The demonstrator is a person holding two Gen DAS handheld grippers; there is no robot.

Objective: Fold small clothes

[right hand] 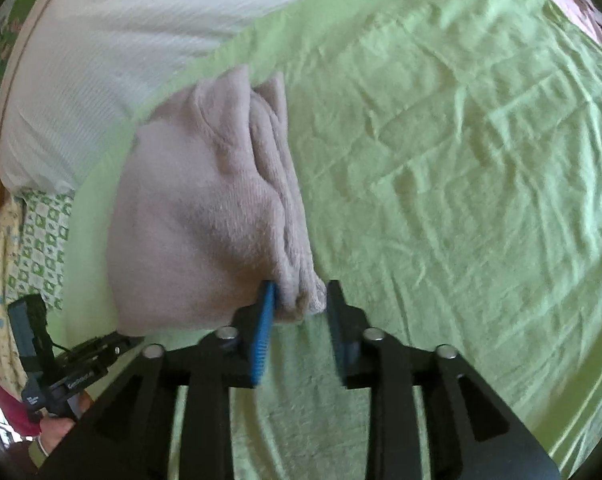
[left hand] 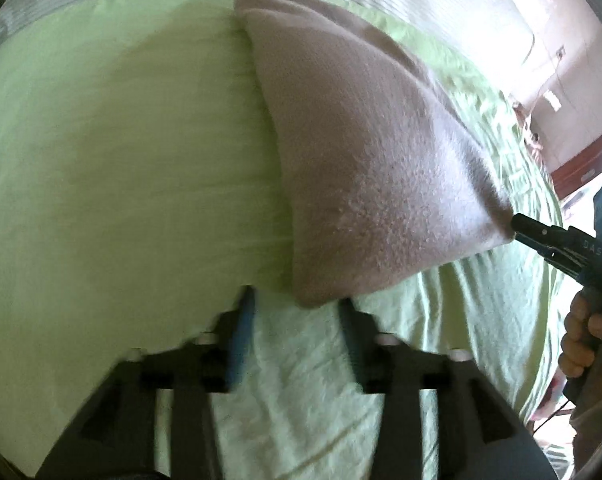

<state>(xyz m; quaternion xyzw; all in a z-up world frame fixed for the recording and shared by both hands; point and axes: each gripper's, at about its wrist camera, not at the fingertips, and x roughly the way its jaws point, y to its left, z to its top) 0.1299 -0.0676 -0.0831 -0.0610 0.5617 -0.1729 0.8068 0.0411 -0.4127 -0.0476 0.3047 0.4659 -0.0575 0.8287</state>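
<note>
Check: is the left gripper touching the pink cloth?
Apart. The left wrist view shows the left gripper with jaws open on either side of the pink cloth corner, green sheet visible between pads and fabric.

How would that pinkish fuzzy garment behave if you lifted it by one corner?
The pinkish garment would probably droop: it already bunches into soft ridges near the right gripper. Its fuzzy knit suggests it grips rather than slips. It looks light, resting on the green sheet without visibly denting it.

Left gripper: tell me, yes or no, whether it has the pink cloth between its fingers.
No. The left gripper stands open over the green sheet, and the pink cloth ends just ahead of its fingertips.
</note>
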